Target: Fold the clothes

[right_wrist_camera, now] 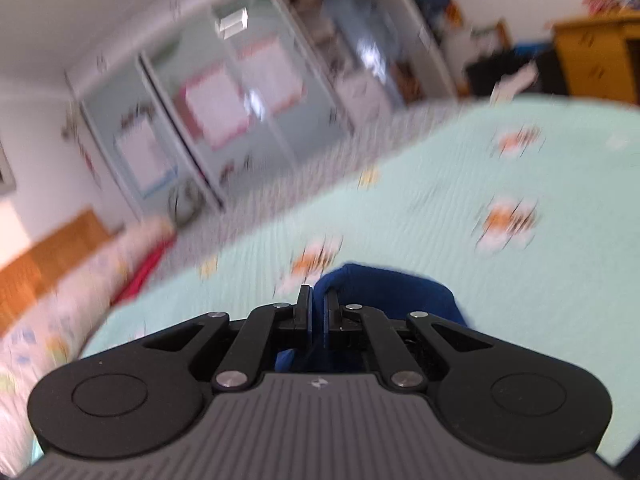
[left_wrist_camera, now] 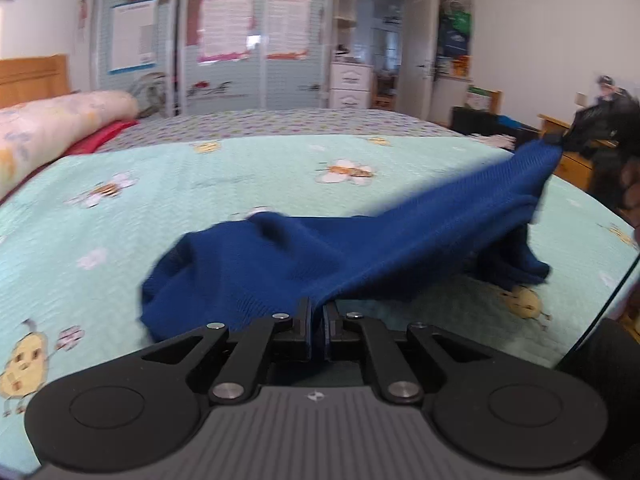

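The blue knit garment [left_wrist_camera: 304, 256] is sitting low in the middle of the left wrist view, half resting on the mint bedspread [left_wrist_camera: 160, 184] with the bee print and half getting hauled up toward the right edge of the frame. The left tongs [left_wrist_camera: 317, 320] are pinching its near hem, jaws pressed together on the cloth at bottom centre. The right tongs [left_wrist_camera: 568, 138] are showing up dark and blurry at the upper right of that same view, gripping the far end, so the fabric is stretching into a sloped ridge between the two.

In the right wrist view the right tongs [right_wrist_camera: 318, 312] are clamping a fold of the same blue knit [right_wrist_camera: 392, 292], which is bunching up just behind the jaws at bottom centre. That whole view is smeared, so I can't make out much more than the bedspread [right_wrist_camera: 440, 184] and the wardrobe doors [right_wrist_camera: 224, 112] at the upper left.

My guess is both ends are being held so the garment is hanging taut and flattening out, which should make laying a clean fold on the bed easier. The left part is still crumpled, so the fold itself isn't made yet.
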Available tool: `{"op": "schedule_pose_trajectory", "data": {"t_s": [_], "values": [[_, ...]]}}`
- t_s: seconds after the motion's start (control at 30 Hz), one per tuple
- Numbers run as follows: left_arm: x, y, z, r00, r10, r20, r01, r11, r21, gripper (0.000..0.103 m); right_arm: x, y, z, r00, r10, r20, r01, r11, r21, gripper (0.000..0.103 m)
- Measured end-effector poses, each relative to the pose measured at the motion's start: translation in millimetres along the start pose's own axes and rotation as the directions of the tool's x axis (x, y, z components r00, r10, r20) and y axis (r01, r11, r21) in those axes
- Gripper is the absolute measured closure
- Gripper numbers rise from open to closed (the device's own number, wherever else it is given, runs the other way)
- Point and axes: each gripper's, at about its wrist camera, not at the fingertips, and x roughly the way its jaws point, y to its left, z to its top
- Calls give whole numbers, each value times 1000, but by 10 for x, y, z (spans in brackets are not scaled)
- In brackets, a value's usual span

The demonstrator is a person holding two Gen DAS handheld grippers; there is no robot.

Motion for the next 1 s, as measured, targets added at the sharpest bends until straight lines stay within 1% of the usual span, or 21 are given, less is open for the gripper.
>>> {"op": "schedule_pose_trajectory", "data": {"t_s": [0.03,0.13,0.17,0.23,0.3,0.33,0.37,0.4,0.43,0.47,0.53,0.63,0.7,0.73,0.77,0.8,0.83,0.87,0.9,0.97,1.0], "values": [[29,-39,-6,1000,-17,-3,17,1000,13,97,-107,-63,-2,1000,-13,2,13,1000,-9,99],[96,-103,-35,999,-44,-25,45,999,31,97,-186,-221,-262,994,-63,-88,62,998,-19,93],[114,-116,-46,998,-50,-35,51,998,33,94,-189,-269,-367,989,-81,-123,79,997,-18,93],[71,-99,-50,997,-59,-48,60,997,38,93,-51,-325,-638,970,-101,-223,105,994,7,92],[-14,-63,-53,997,-58,-49,60,997,55,93,57,-345,-800,953,-83,-291,101,994,47,86],[-66,-26,-45,997,-64,-45,66,996,59,93,80,-312,-840,952,-71,-297,92,994,59,76],[-127,8,-41,997,-67,-36,69,996,56,92,80,-268,-841,956,-58,-286,80,995,66,63],[-184,61,-38,997,-67,-28,68,997,48,90,76,-227,-814,963,-49,-263,70,995,70,57],[-222,119,-32,998,-58,-20,58,998,36,82,65,-186,-777,970,-50,-238,68,995,69,46],[-245,174,-31,999,-35,-13,35,999,17,67,89,-171,-737,973,-60,-224,76,995,61,37],[-211,299,-29,999,32,-26,-34,999,-42,52,184,-164,-702,967,-101,-235,113,993,37,31],[-8,478,-47,994,75,-85,-88,984,-152,50,324,-236,-724,944,-128,-304,148,988,43,31],[178,614,-62,988,78,-132,-110,960,-256,49,322,-326,-816,932,-110,-346,144,987,75,32],[280,690,-62,986,58,-154,-104,944,-313,49,320,-344,-870,929,-100,-356,139,987,86,33],[382,766,-62,984,35,-174,-98,924,-370,49,318,-352,-916,927,-92,-362,133,987,90,41],[485,780,-46,981,35,-190,-107,918,-382,49,319,-342,-933,928,-90,-362,126,989,78,48],[589,790,-29,978,36,-206,-116,913,-392,50,328,-334,-932,929,-92,-359,123,990,63,59],[692,801,-13,974,37,-222,-126,907,-401,52,337,-325,-930,930,-95,-356,120,992,48,67],[795,811,3,971,38,-238,-136,902,-410,55,345,-320,-926,930,-97,-354,118,992,39,70],[870,737,44,973,32,-228,-117,922,-369,94,328,-340,-874,937,-90,-338,113,992,49,92],[842,675,88,978,35,-207,-107,932,-347,96,284,-336,-819,947,-88,-308,107,993,46,97]]}}
